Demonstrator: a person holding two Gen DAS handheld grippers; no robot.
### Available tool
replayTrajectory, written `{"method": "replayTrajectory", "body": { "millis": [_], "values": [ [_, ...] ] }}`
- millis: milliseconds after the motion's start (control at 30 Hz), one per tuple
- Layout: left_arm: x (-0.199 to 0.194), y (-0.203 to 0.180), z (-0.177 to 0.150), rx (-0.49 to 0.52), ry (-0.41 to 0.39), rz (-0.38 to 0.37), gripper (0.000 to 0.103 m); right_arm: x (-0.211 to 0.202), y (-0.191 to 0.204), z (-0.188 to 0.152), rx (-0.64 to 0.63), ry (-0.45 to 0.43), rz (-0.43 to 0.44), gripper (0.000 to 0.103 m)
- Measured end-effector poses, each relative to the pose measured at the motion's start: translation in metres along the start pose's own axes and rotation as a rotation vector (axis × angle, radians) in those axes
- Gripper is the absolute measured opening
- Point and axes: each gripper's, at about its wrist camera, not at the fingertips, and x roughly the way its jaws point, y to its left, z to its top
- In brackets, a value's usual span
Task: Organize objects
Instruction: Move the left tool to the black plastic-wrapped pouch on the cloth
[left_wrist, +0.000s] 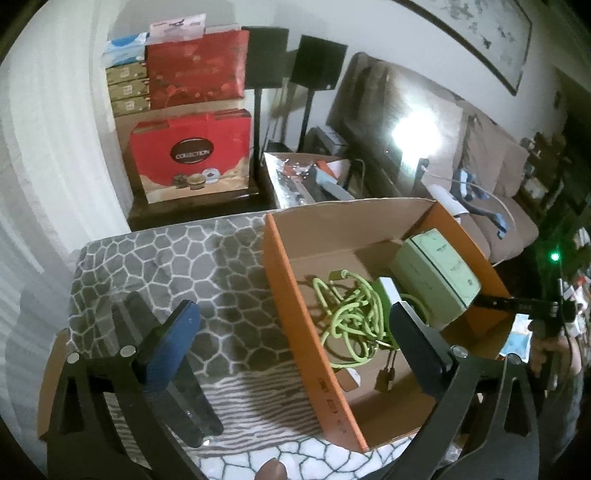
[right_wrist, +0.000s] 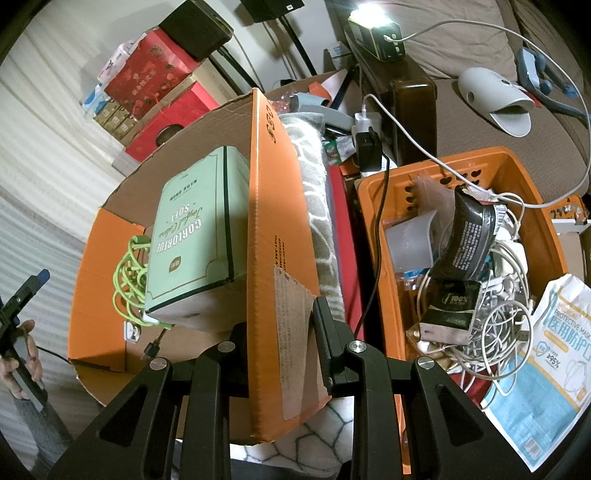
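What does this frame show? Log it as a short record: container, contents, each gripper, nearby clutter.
container: orange cardboard box, open-topped, on a grey patterned cloth
contents: tangled lime-green cable; pale green tissue box
left gripper: open, holding nothing, straddling the box's near wall
right gripper: shut on the box wall
nearby clutter: orange plastic basket of white cables beside the box

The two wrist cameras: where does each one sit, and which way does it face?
Left wrist: on the open left hand-held gripper, looking down over the orange box; its fingers show.
Right wrist: on the right hand-held gripper, shut on the box's wall, orange basket beside; a hand shows.
Shared: the box, green cable, green tissue pack.
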Motion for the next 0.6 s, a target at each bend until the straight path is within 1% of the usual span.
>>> {"method": "replayTrajectory", "body": {
  "millis": [267, 533, 600],
  "values": [
    [0.000, 0.021, -0.006, -0.025, 0.004, 0.069, 0.103, 0.000, 0.000, 0.000, 0.000, 0.000, 0.000, 0.024],
    [-0.002, 0.063, -0.015, -0.096, 0.025, 0.106, 0.103, 0.000, 0.000, 0.000, 0.001, 0.000, 0.001, 0.024],
    [-0.002, 0.076, -0.018, -0.110, 0.035, 0.128, 0.103, 0.000, 0.000, 0.000, 0.000, 0.000, 0.000, 0.024]
  ]
}}
